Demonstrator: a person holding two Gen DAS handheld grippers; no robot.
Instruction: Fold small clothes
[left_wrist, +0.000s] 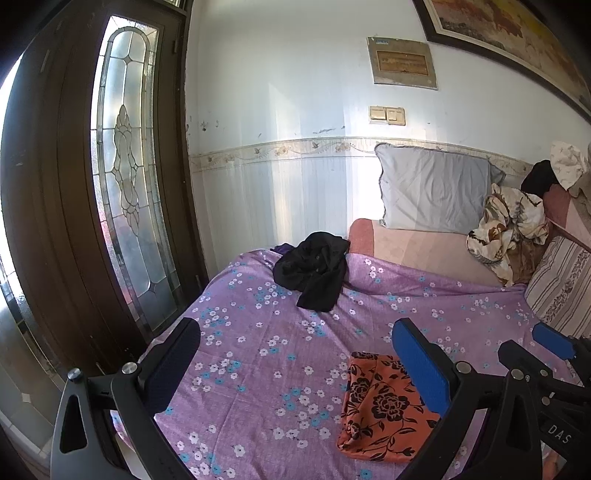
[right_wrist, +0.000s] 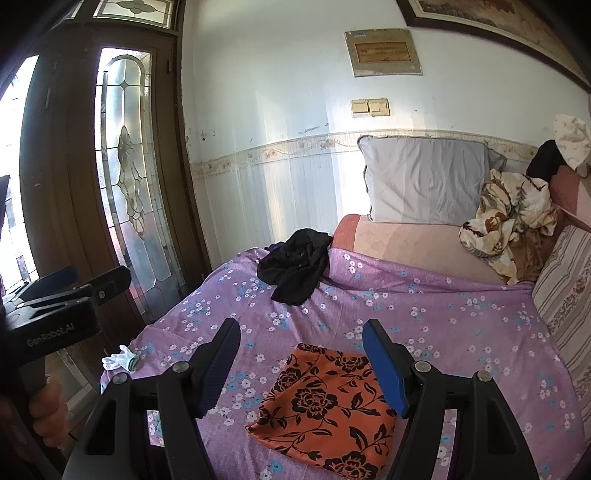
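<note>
An orange cloth with black flowers (right_wrist: 325, 402) lies folded flat on the purple flowered bedsheet (right_wrist: 443, 317); it also shows in the left wrist view (left_wrist: 380, 406). My right gripper (right_wrist: 301, 365) is open and empty, held above the cloth with a finger on each side. My left gripper (left_wrist: 295, 365) is open and empty, to the left of the cloth. A crumpled black garment (left_wrist: 314, 273) lies further back on the bed, also in the right wrist view (right_wrist: 295, 266). A small white sock (right_wrist: 120, 358) lies near the bed's left edge.
A grey pillow (left_wrist: 436, 192) leans on the wall. A crumpled cream flowered cloth (left_wrist: 506, 225) and a striped pillow (left_wrist: 561, 288) sit at the right. A dark wooden door with leaded glass (left_wrist: 125, 166) stands left of the bed.
</note>
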